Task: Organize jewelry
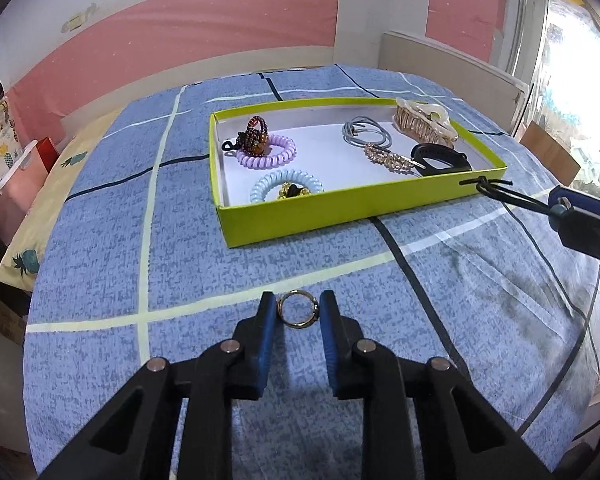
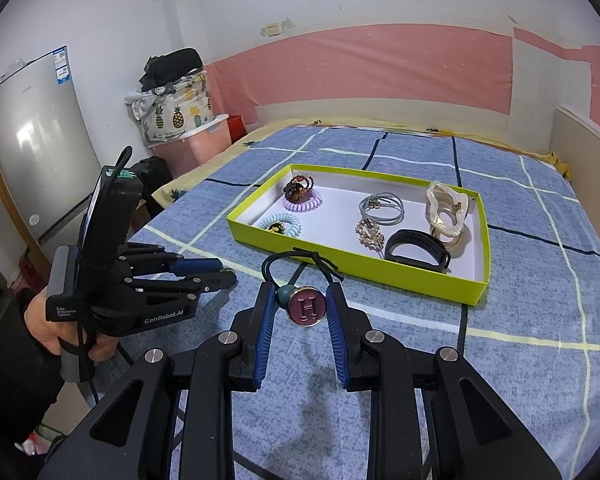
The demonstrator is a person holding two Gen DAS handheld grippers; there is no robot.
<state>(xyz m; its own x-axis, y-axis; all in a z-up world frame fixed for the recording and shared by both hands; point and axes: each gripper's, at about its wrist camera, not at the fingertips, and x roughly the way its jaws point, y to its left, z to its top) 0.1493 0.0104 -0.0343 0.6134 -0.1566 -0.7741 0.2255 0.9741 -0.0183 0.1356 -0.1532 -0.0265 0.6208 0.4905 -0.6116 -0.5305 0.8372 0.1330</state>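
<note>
We see our left gripper (image 2: 224, 274) as a black plastic linkage with silver round pivot pins, blue ribbed pads on its fingers and white "GenRobot.AI" lettering on the body. A black box with a green label rides on top, and a black cable runs down past our hand (image 2: 60, 328) on the grey handle. Our right gripper (image 2: 300, 308) has the same black arms, silver pins and blue pads.

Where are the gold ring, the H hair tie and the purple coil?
gold ring (image 1: 299, 312), left wrist view, its near rim.
H hair tie (image 2: 306, 306), right wrist view, its round charm.
purple coil (image 1: 281, 147), left wrist view, its right side.
</note>
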